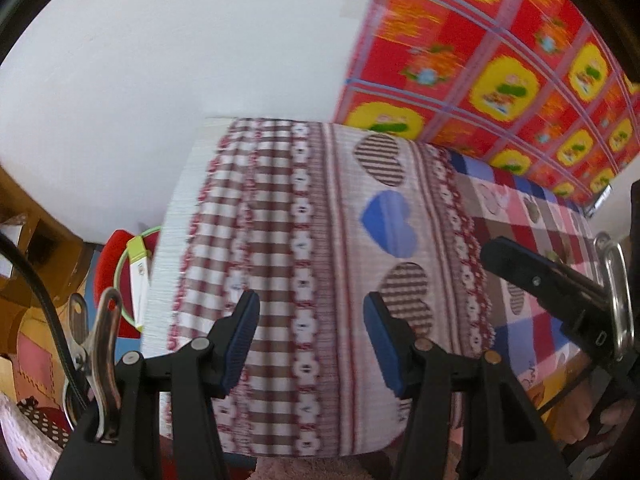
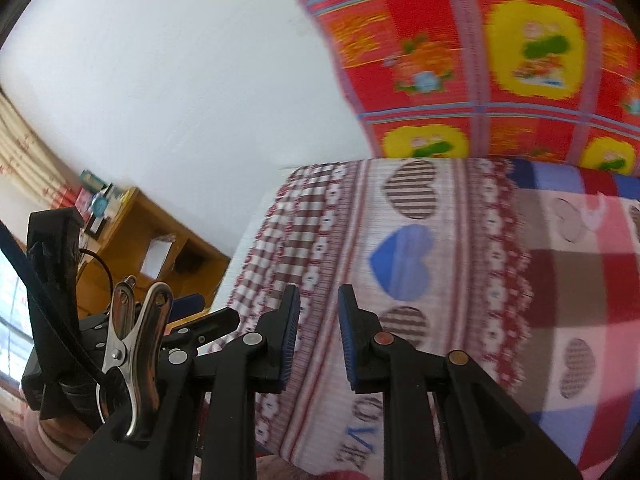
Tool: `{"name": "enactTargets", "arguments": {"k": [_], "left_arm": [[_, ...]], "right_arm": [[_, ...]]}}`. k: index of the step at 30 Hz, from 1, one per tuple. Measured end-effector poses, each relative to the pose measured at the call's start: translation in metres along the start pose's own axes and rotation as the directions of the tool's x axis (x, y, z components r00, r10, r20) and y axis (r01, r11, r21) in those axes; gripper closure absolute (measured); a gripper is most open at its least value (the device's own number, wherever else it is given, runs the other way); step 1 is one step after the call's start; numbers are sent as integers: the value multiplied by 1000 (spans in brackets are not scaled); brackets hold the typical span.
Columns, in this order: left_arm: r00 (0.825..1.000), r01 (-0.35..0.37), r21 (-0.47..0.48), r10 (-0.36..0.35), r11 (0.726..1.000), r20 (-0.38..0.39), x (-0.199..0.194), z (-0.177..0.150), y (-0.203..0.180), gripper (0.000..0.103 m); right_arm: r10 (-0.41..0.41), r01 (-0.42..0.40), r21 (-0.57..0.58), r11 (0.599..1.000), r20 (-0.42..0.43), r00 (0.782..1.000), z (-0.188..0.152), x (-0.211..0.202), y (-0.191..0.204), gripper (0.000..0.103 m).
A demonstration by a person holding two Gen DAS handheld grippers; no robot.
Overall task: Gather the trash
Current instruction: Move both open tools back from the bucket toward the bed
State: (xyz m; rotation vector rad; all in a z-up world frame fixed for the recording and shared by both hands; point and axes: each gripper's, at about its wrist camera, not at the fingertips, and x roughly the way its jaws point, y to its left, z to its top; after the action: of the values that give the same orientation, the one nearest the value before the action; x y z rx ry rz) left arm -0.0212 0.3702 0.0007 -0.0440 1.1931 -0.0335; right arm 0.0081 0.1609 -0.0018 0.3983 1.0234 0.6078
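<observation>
Blue pads of my left gripper [image 1: 311, 344] stand wide apart with nothing between them, right over the heart-print pillow [image 1: 340, 240].

My right gripper [image 2: 319, 338] has its pads a little apart, and nothing is pinched there either. I cannot see any trash in either view, so I cannot tell where it lies. Both grippers tip downward at the pillow, which rests on a checked bedsheet [image 2: 580, 280] by a white wall [image 1: 160, 80]. Behind it hangs a red and yellow cloth [image 2: 500, 60]. A wooden shelf [image 2: 160, 248] stands far left. Low on the right of the left view, part of a hand [image 1: 580, 420] shows.
</observation>
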Motion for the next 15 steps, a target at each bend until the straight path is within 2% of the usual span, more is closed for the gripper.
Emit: {"name": "enactTargets", "arguments": {"k": [15], "left_arm": [[999, 49, 82, -50, 995, 18, 9, -7, -118, 46]], "right_arm": [[-81, 78, 62, 995, 52, 995, -44, -82, -97, 82]]}}
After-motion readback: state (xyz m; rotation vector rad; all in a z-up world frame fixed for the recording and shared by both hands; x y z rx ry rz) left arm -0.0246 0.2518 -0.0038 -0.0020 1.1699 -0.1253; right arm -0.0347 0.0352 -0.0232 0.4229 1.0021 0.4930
